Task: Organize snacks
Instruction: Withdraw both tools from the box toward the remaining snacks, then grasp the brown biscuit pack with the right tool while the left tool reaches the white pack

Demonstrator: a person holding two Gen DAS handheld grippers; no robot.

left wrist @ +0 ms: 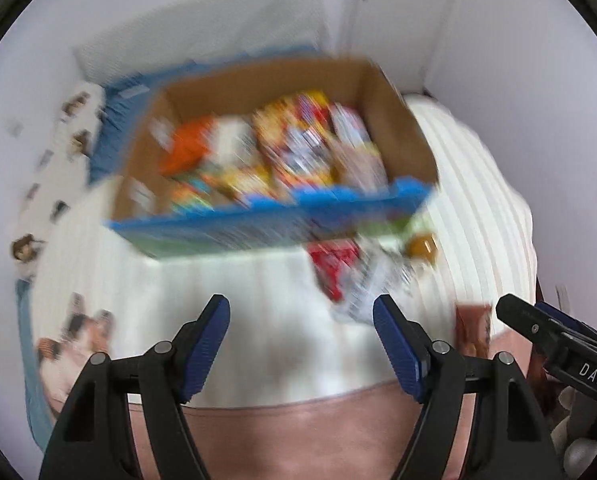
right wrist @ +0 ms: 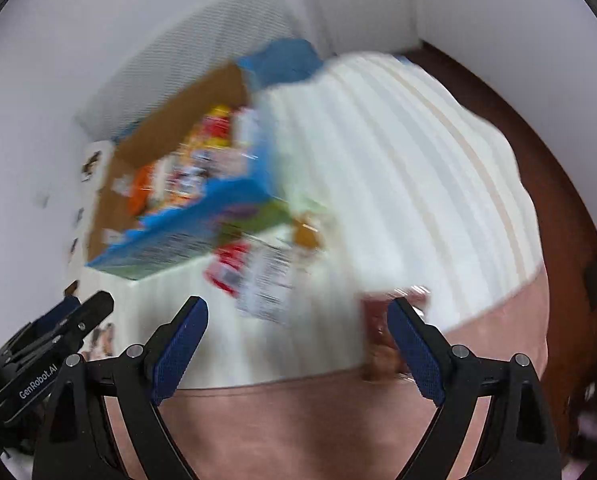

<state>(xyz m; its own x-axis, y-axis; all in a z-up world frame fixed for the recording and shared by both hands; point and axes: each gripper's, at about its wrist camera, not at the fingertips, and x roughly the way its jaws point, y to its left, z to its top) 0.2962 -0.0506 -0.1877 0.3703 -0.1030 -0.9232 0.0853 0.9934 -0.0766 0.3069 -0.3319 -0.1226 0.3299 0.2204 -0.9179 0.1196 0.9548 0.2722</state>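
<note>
Both views are smeared by motion blur, so fine print and small shapes cannot be read.

Nearest the cameras, the left tool [left wrist: 301, 334] has its blue-padded fingers spread wide with nothing between them; it hangs over the white ribbed cover [left wrist: 226, 304], just past the strip of pink fabric [left wrist: 298, 432] that runs along the near edge. The right tool [right wrist: 298, 340] is likewise wide open and holds nothing. Its right finger stands in front of a small brown snack packet [right wrist: 374, 328] lying at the cover's near edge, but whether the pad touches the packet the blur hides.

Farther out, the landmark is the cardboard box [left wrist: 398, 132] with blue printed outer sides, sitting open on the cover. Just in front of the box's near right corner lie loose snacks: a red packet [left wrist: 332, 264] beside a white packet with dark print [left wrist: 368, 284], and an amber-coloured item [left wrist: 420, 246] close against the box's corner. The brown packet lies well nearer than these.

Inside the box, many colourful snack packs [left wrist: 282, 148] in orange, yellow, red and white fill most of the floor.

Behind the box, a white panel [left wrist: 202, 28] stands against the wall.
</note>
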